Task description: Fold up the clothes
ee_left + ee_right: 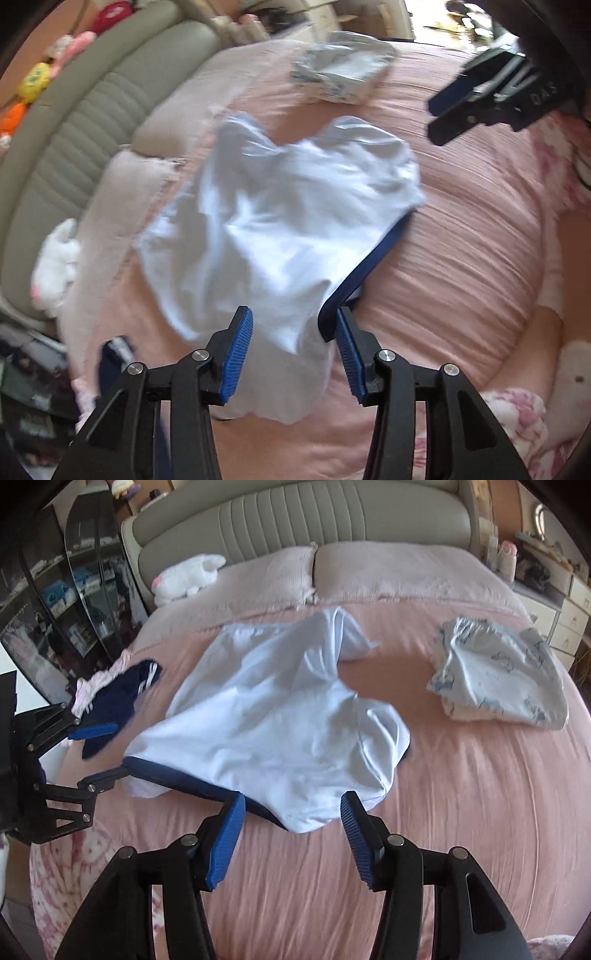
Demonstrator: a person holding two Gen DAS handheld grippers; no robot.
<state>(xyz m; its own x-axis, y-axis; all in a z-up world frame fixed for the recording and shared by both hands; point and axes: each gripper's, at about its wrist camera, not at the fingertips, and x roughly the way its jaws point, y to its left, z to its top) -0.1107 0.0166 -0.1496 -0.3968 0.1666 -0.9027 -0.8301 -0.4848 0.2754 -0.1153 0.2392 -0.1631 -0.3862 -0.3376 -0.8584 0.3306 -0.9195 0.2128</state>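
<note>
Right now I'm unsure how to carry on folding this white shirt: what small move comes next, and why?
Probably straighten it first: the white shirt lies rumpled on the pink bedspread, navy hem nearest. Both tools, left tool and right tool, stand open with nothing gripped, so close them on the hem corners and pull it flat.

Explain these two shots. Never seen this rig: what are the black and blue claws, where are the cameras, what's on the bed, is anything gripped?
No robot arm here: a person holds a two-finger tool in each hand, each carrying a fisheye camera looking along its blue-padded fingers. One picture is from the left tool, the other from the right tool; each also catches the other tool off to one side. On the pink bed lies a crumpled white shirt with navy trim, a folded light printed garment to its right, and a navy garment at the left edge. Both tools stand open over the shirt's near edge; nothing is gripped.
</note>
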